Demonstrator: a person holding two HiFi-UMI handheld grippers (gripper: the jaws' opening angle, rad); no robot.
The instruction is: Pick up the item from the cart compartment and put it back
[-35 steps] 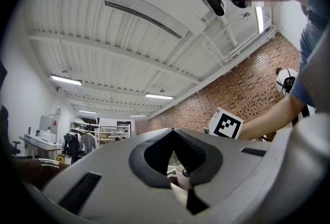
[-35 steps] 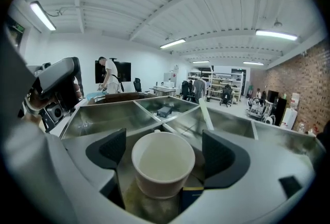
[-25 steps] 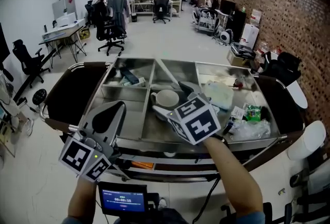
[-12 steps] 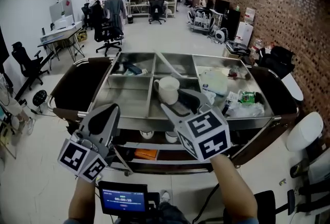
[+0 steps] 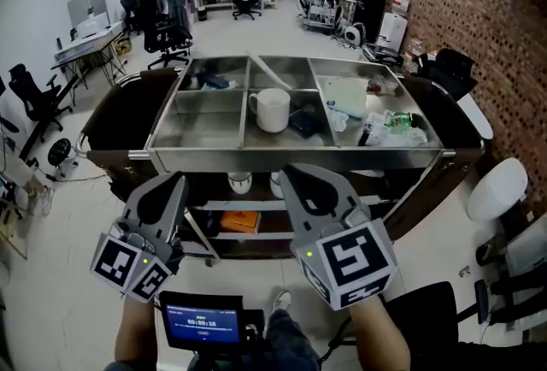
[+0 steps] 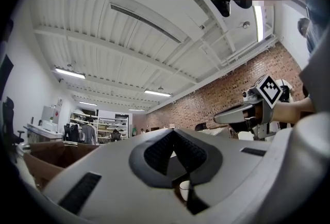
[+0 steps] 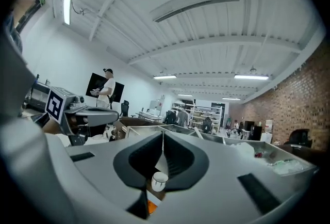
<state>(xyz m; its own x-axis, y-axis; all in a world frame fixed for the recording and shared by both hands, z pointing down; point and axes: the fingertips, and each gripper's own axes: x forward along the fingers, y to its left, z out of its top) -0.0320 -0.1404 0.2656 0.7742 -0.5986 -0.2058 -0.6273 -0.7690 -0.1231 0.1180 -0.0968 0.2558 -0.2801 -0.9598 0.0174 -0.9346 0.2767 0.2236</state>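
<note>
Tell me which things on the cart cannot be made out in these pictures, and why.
- Heap in the right compartment: head view, pieces too small to name.
- Dark thing beside the mug: head view, too small and dim.
- Lower shelf: head view, mostly hidden under the cart's front rim.

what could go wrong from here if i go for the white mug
The left gripper and right gripper are shut and empty, short of the cart; reaching in like that might topple the white mug. The mug stands beside a divider and a dark item, so an opened gripper could snag either.
</note>
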